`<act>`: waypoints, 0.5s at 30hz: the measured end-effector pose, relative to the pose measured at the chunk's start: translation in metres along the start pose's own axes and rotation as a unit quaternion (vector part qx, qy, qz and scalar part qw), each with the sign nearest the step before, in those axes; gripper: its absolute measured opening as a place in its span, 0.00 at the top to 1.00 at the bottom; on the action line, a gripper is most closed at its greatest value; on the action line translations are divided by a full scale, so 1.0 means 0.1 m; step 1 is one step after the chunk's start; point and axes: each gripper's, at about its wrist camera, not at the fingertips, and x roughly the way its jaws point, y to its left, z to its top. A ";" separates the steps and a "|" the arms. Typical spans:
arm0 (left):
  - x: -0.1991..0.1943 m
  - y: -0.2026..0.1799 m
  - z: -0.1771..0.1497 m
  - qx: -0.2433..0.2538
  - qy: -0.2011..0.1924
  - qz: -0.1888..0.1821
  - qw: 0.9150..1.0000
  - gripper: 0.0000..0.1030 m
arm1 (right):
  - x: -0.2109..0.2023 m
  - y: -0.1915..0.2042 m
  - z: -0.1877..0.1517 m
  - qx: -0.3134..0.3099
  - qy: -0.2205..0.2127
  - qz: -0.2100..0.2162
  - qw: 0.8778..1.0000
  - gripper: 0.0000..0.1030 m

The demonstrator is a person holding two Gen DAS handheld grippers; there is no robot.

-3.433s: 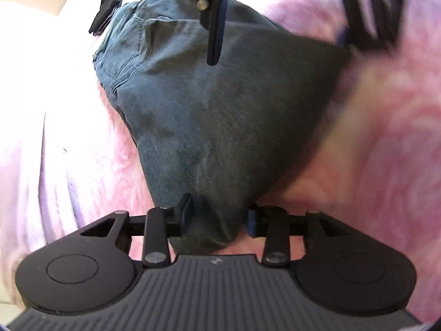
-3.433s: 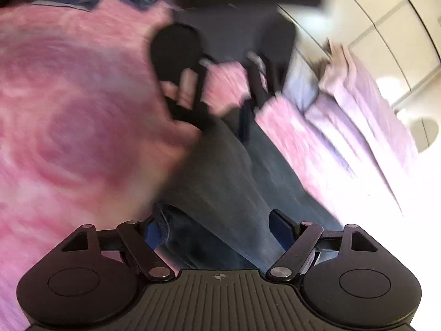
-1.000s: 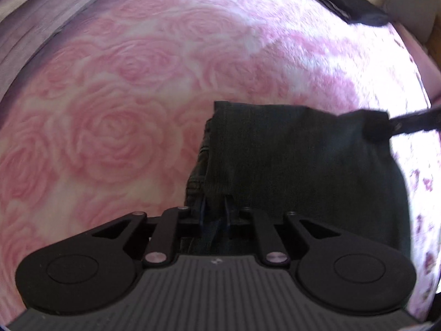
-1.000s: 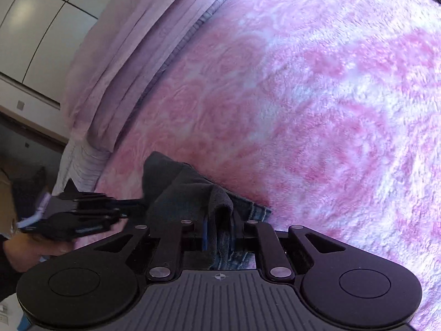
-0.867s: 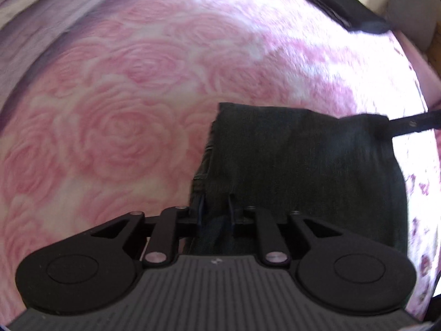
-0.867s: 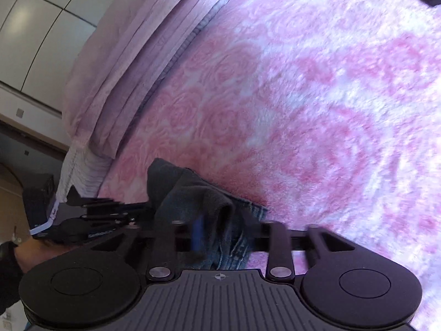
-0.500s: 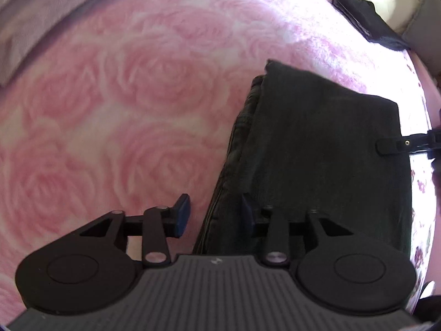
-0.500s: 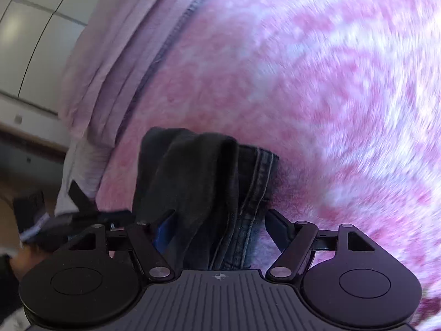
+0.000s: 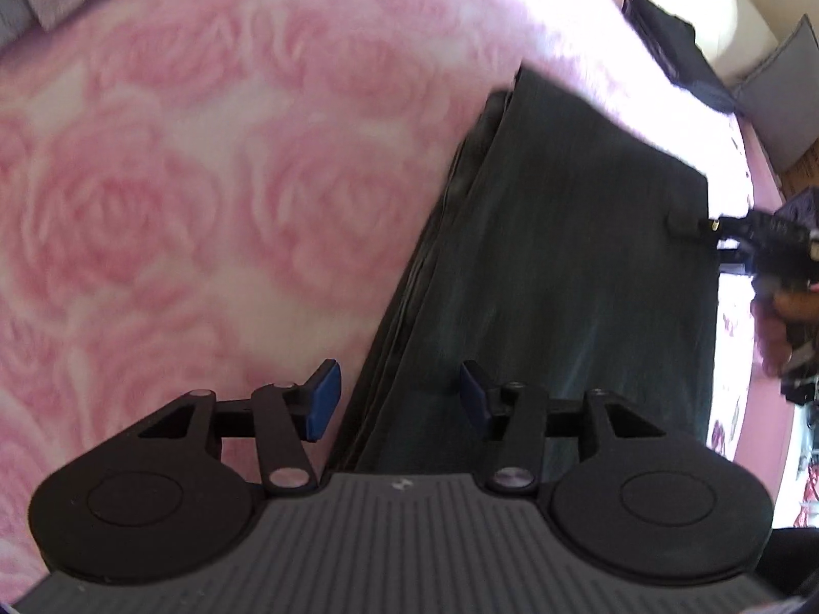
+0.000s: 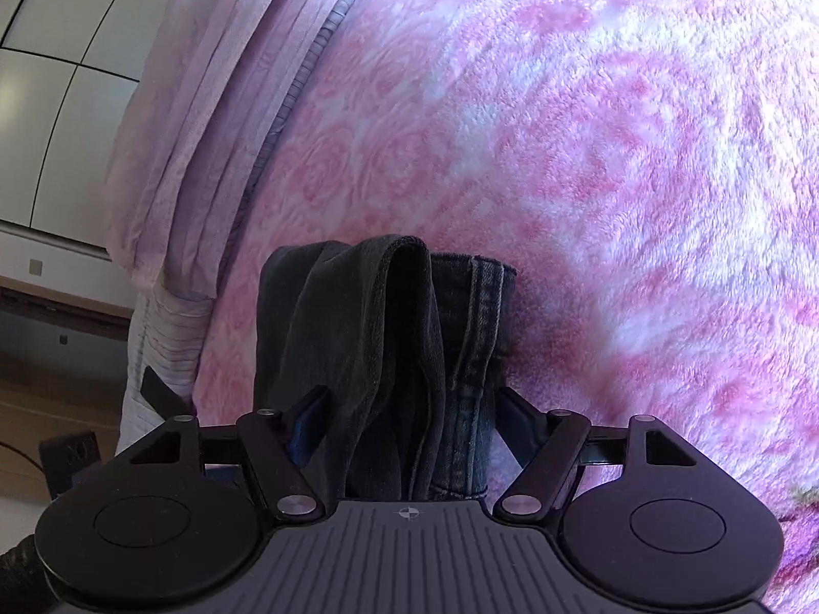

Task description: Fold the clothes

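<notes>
Both grippers have let go since a second ago: the left gripper, then pinched on the jeans, now has its blue pads spread wide astride the stacked fold edge, holding nothing. The right gripper is likewise wide open, the bundle's end standing between its fingers; whether they touch the cloth I can't tell. The jeans lie folded into a dark denim slab on the blanket, a fuzzy pink rose-patterned fleece. The left view is motion-blurred. From that side the right gripper shows only as a black tip at the far edge, cut off. A dark cloth lies at the bed's far corner, indistinct.
</notes>
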 end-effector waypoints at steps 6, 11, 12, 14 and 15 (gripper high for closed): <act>0.12 0.08 -0.07 -0.006 0.003 -0.017 1.000 0.52 | 0.05 -0.03 -0.04 0.010 -0.007 0.002 1.000 0.30; 0.01 0.10 -0.13 -0.015 -0.012 -0.019 1.000 0.53 | 0.00 0.04 0.01 0.004 -0.012 -0.020 1.000 0.30; -0.03 0.09 -0.17 -0.020 -0.018 -0.020 0.999 0.53 | -0.03 0.07 0.02 -0.003 -0.013 -0.027 1.000 0.30; -0.12 0.08 -0.28 -0.034 -0.031 -0.022 0.999 0.53 | -0.10 0.12 0.05 -0.017 -0.015 -0.042 0.999 0.30; -0.17 0.09 -0.33 -0.043 -0.036 -0.021 0.998 0.53 | -0.13 0.15 0.07 -0.024 -0.016 -0.049 0.998 0.30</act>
